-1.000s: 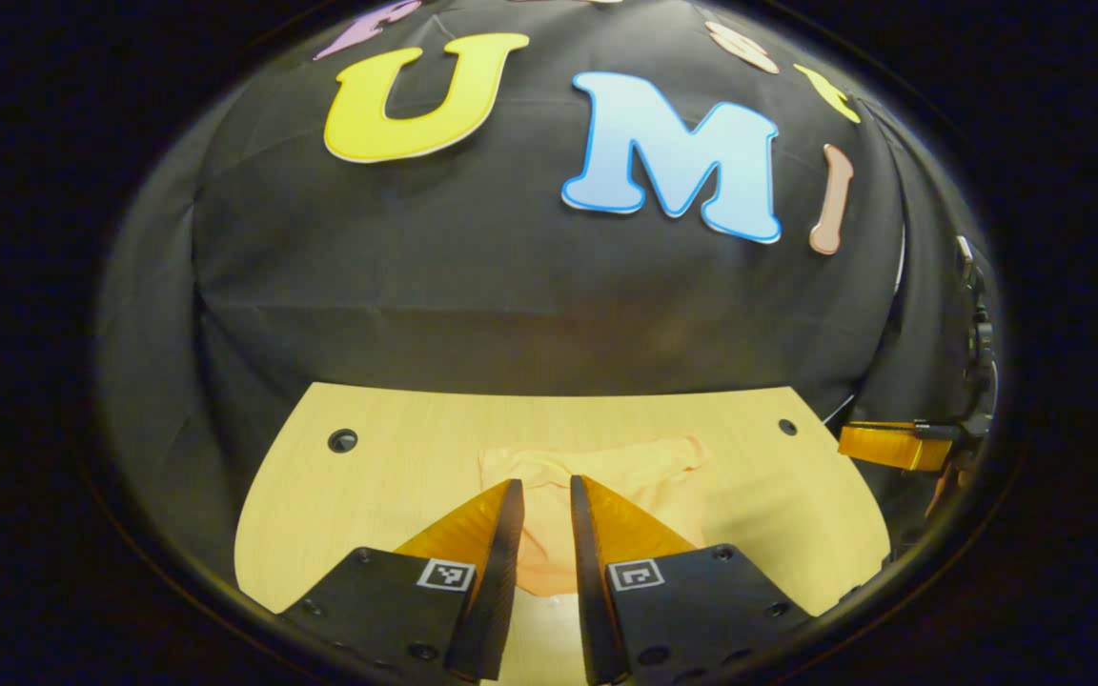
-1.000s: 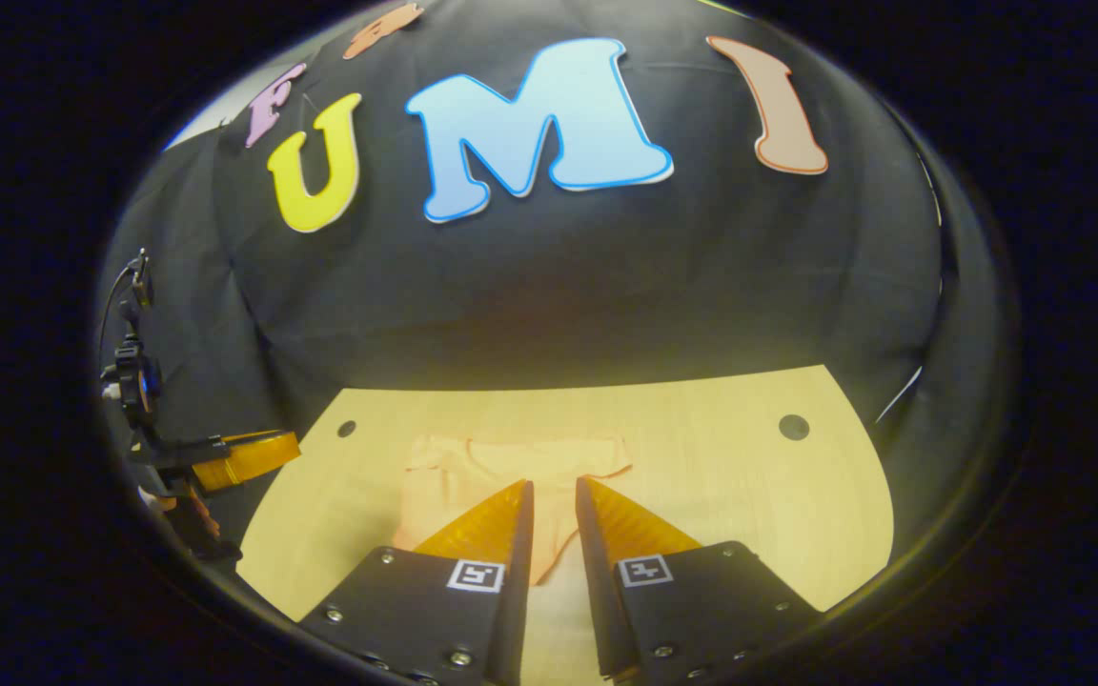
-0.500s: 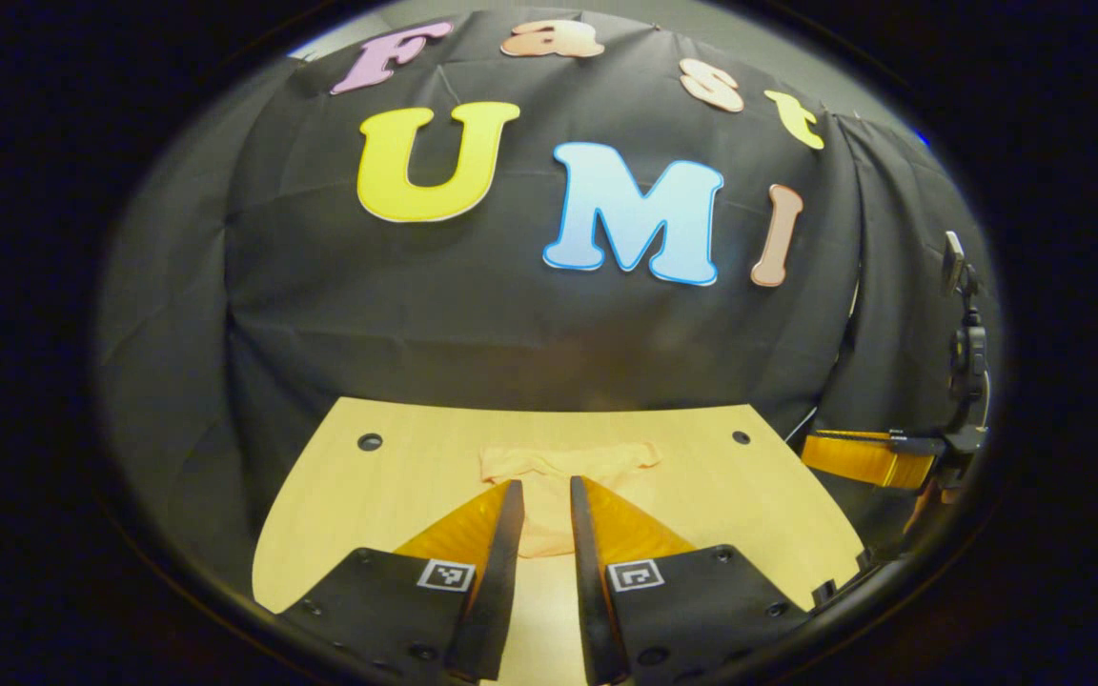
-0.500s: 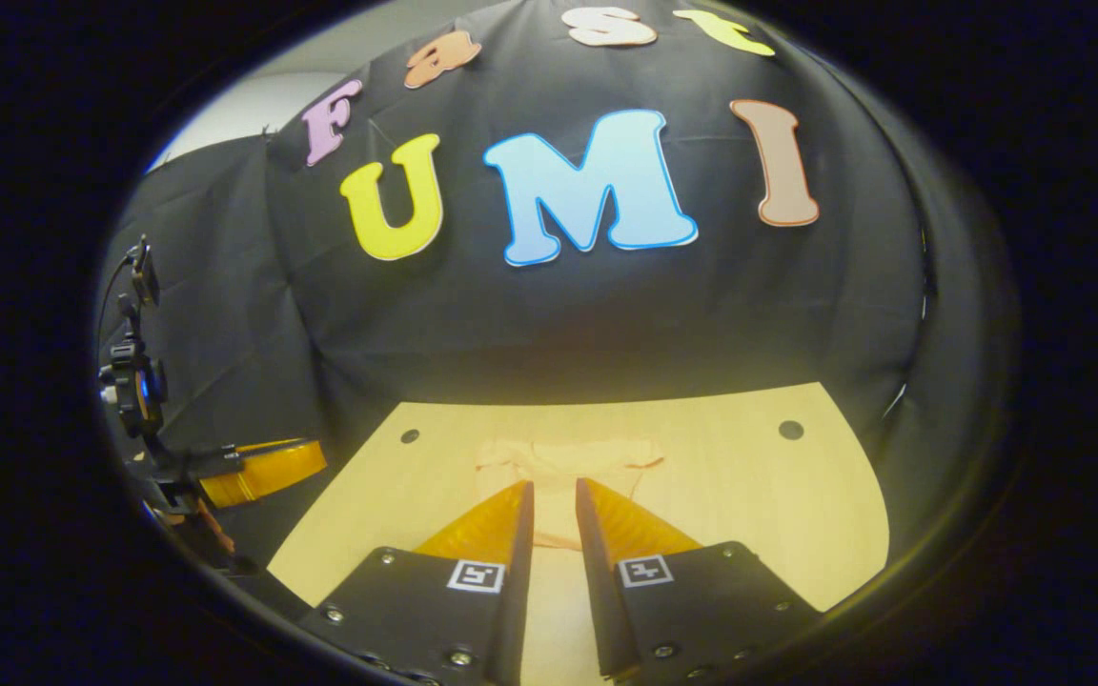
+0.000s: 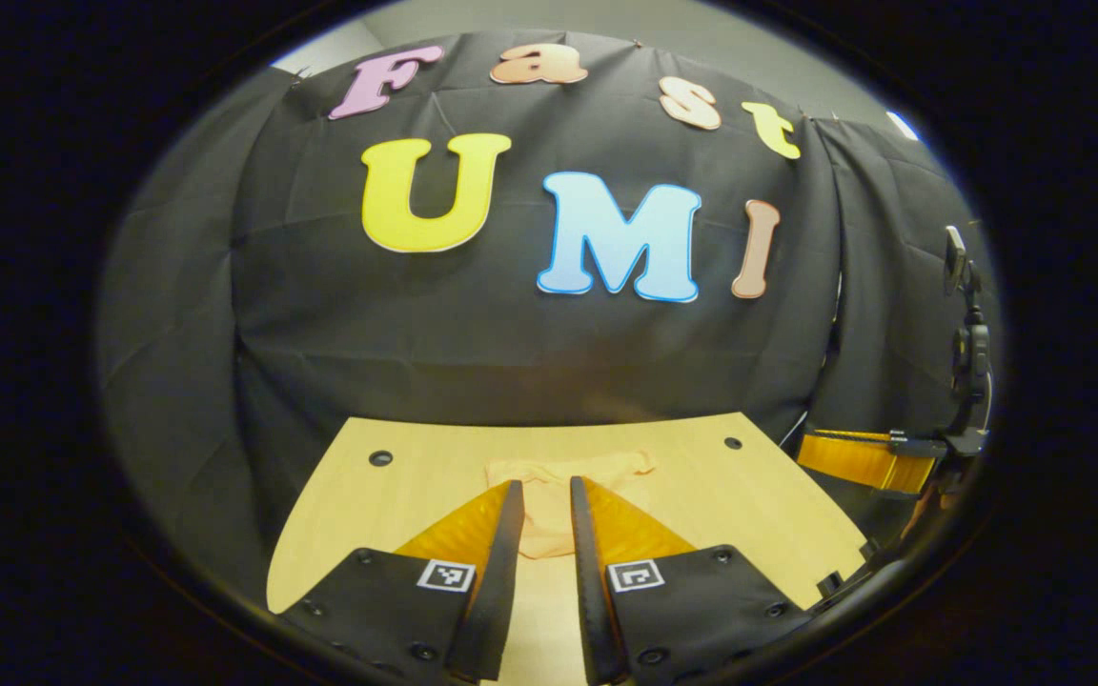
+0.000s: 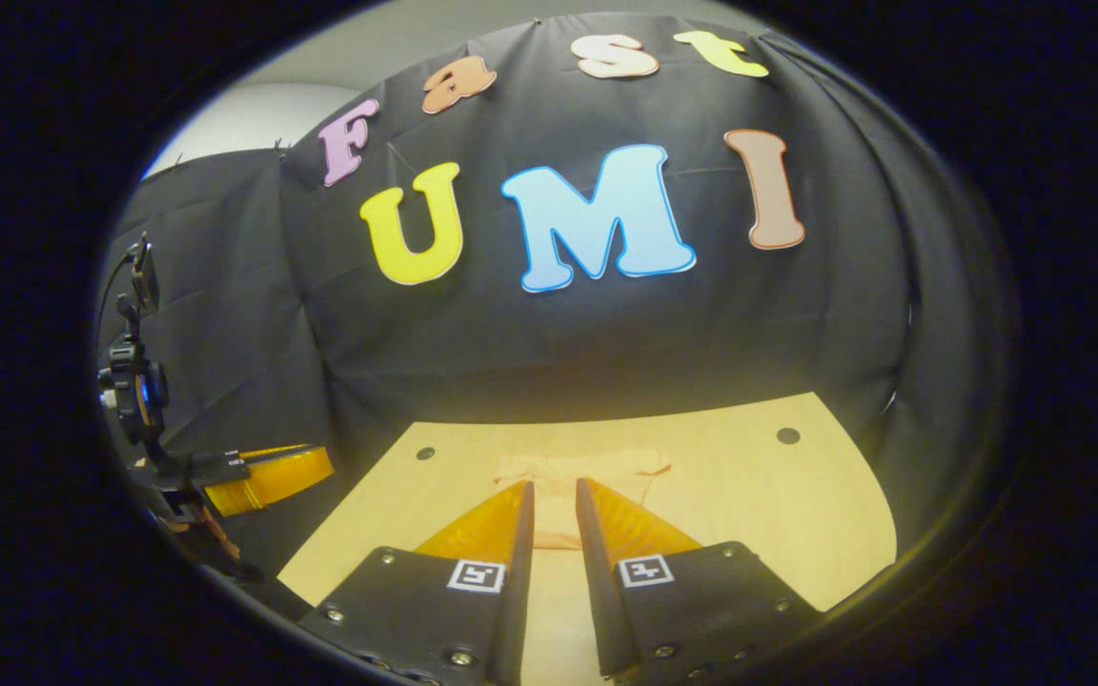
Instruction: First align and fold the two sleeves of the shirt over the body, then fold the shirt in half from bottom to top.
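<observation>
This is a recording booth, like in a lab, not a home. Black cloth (image 5: 530,353) hangs as walls on all sides behind a pale wooden counter (image 5: 396,495) that has round holes (image 5: 380,458) near its far corners.

— How is the light from where I hold my claws?

— Dim around the sides, warm and bright on the table (image 5: 396,495), as if lit from above. The booth cloth swallows light.

— Sharpness?

— My fingers and the table centre read crisp. The fisheye bends the table's far edge into a curve and squeezes and darkens the rim. The shirt (image 6: 559,472) looks pale, nearly blending into the wood.
</observation>
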`<state>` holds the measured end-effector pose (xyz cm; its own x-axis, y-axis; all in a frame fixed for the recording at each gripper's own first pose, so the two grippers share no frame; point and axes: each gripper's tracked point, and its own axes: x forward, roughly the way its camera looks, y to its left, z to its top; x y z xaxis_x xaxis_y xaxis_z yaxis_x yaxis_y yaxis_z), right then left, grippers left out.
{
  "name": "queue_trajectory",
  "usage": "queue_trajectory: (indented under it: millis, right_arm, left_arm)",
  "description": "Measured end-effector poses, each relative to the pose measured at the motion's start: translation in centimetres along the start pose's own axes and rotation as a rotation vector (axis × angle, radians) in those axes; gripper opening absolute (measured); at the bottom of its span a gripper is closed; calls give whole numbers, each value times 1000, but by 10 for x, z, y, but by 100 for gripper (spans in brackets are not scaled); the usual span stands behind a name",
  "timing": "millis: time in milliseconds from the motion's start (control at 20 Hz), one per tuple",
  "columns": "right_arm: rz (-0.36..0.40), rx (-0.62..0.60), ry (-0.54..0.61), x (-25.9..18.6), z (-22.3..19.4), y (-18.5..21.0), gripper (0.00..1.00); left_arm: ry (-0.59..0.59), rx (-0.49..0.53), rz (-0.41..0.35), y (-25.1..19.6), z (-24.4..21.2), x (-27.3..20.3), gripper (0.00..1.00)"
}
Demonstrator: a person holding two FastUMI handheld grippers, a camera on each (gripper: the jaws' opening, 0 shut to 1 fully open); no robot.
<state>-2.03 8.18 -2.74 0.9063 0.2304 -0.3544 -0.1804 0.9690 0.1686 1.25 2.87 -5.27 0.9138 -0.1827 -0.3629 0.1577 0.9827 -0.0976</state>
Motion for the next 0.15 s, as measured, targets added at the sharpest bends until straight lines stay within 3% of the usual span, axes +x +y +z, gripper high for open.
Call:
queue_trajectory:
  millis: [150]
  right_arm:
    - [-81, -5, -50, -14, 10, -17, 29]
  left_arm:
    - [-31, 48, -57, -17, 14, 6, 37]
